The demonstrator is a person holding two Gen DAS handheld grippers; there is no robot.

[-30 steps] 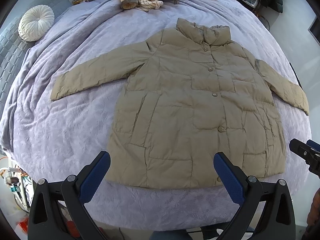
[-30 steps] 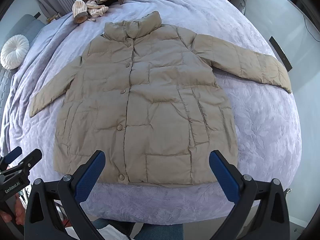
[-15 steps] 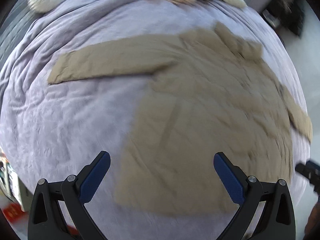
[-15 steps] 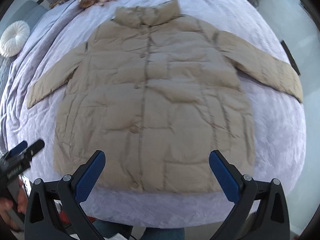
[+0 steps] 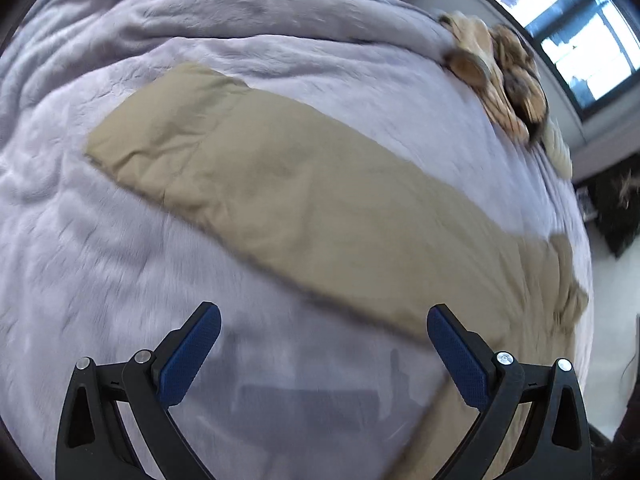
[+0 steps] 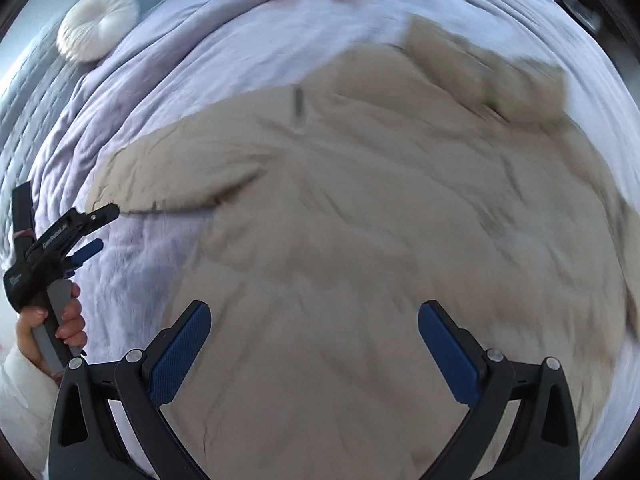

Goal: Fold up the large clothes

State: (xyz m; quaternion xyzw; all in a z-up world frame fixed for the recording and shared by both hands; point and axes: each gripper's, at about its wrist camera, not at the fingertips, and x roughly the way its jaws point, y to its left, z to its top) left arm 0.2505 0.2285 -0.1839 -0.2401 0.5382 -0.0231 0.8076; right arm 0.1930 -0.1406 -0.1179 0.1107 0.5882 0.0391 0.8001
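A beige padded coat (image 6: 360,240) is laid flat, front up, on a bed covered by a lavender blanket (image 5: 100,260). Going left to right: the left hand-held gripper (image 5: 320,344) is held wide open, nothing between its blue pads, above bare blanket just short of the coat's sleeve (image 5: 280,184). The sleeve is stretched out straight across the left view, cuff end at upper left, shoulder end running off lower right toward the coat body. In the right view the same left hand-held gripper is seen at far left, near the cuff, gripped by a hand (image 6: 60,328). The right hand-held gripper (image 6: 314,344) is also spread wide and empty, poised over the lower body of the coat. The collar (image 6: 488,76) is blurred at upper right. A round white cushion (image 6: 98,24) and a heap of other clothes (image 5: 496,76) are seen at the bed's far side.

Handling is judged as follows: the coat is likely light for its bulk, soft, puffy, with a smooth shell that may slip between pads. A thin pinch is expected to slide off; a deep bite across a seam or the cuff edge is advised. The sleeve is best taken at the cuff and carried across the chest. Springing back of the padding is likely, so folds may need pressing down.
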